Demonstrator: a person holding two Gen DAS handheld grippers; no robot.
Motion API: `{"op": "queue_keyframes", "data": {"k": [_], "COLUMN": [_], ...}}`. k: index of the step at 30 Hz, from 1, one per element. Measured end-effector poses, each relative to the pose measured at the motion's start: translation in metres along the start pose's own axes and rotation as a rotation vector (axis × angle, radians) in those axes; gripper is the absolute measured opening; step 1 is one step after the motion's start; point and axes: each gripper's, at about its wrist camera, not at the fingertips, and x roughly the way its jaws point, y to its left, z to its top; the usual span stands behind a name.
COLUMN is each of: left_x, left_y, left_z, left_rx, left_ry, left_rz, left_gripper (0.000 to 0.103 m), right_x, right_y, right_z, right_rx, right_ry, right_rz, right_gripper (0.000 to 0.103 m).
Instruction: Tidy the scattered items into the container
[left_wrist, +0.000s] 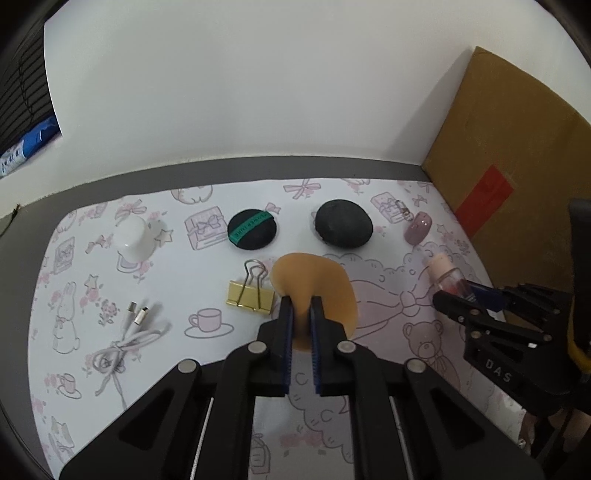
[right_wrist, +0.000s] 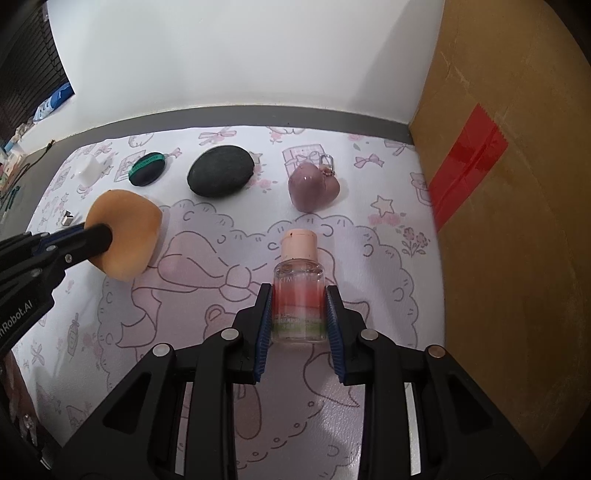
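The left gripper (left_wrist: 301, 301) is pinching a tan makeup sponge (left_wrist: 317, 280), its blue pads pressed tight into the soft edge, and the right wrist view shows the sponge (right_wrist: 125, 230) hanging clear of the patterned mat (right_wrist: 332, 387) that is covering the counter. Just left of this gripper a gold binder clip (left_wrist: 251, 297) is lying flat. Beyond its fingertips a black puff with a green band (left_wrist: 252, 229) and a plain dark puff (left_wrist: 343, 222) are sitting side by side. Farther left a white cap (left_wrist: 135, 238) is standing, and nearer, a coiled white cable (left_wrist: 129, 339) is lying.

The right gripper (right_wrist: 299, 295) is clamping a small clear bottle (right_wrist: 299, 306) with a peach cap, both pads bearing on its sides; the bottle is lying along the fingers with its cap pointing away. Ahead of this gripper a mauve heart-shaped charm (right_wrist: 314, 186) with a metal clasp is resting on the mat. To its right a cardboard box (right_wrist: 517, 221) with a strip of red tape is standing, its wall close beside the gripper. In the left wrist view the right gripper (left_wrist: 454, 291) is showing at the right edge, in front of the box (left_wrist: 498, 140).
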Motion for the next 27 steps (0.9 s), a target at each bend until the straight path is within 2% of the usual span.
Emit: {"op": "queue_keyframes", "data": {"k": [6, 12, 20, 27], "left_x": [-0.025, -0.063, -0.108, -0.152], "left_y": [-0.005, -0.01, -0.013, -0.019], "left_z": [0.009, 0.019, 0.025, 0.033], "left_rx": [0.01, 0.015, 0.001, -0.005], "left_ry": [-0.014, -0.055, -0.086, -0.154], "left_rz": [0.032, 0.055, 0.077, 0.079], "left_gripper": [0.008, 0.008, 0.008, 0.008], "right_x": [-0.024, -0.056, -0.11, -0.159], "right_y": [0.004, 0.004, 0.023, 0.036], "right_z": [0.014, 0.011, 0.011, 0.019], "right_rx": [-0.007, -0.016, -0.042, -0.075], "right_ry": [-0.035, -0.081, -0.141, -0.2], "right_rz": [0.005, 0.005, 0.015, 0.02], "right_gripper": [0.028, 0.028, 0.028, 0.028]}}
